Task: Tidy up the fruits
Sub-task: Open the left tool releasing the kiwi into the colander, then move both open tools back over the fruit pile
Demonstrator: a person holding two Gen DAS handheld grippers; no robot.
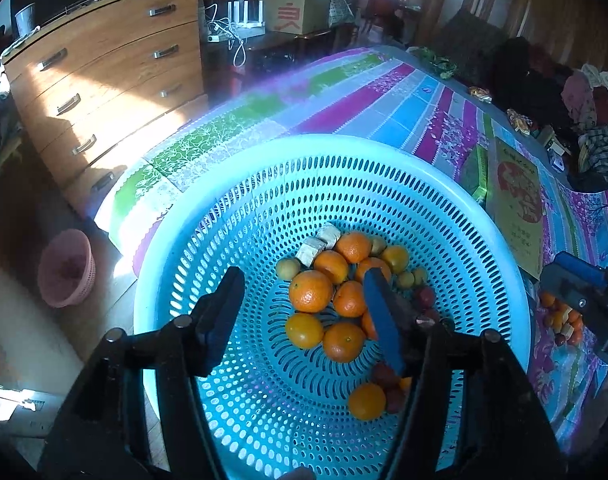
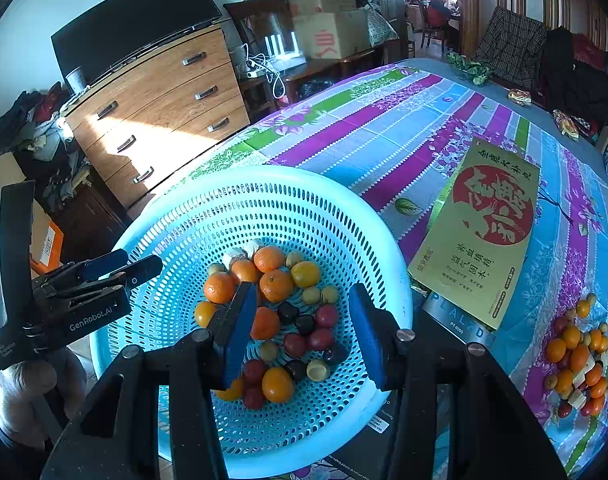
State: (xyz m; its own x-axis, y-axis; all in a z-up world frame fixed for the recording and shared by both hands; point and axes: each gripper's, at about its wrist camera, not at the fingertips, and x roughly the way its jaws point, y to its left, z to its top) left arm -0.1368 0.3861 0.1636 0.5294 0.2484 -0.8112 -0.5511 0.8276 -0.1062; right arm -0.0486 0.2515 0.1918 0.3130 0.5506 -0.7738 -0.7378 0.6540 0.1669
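Both hand-held grippers (image 1: 304,312) (image 2: 300,332) half-open (empty) above basket (image 2: 343,216)

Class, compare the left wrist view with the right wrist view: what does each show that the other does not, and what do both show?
Only the left wrist view shows the pink basket on the floor. Only the right wrist view shows the dark screen on the dresser and most of the loose fruit pile on the tablecloth. Both show the blue basket holding oranges, the gold box and the wooden dresser.
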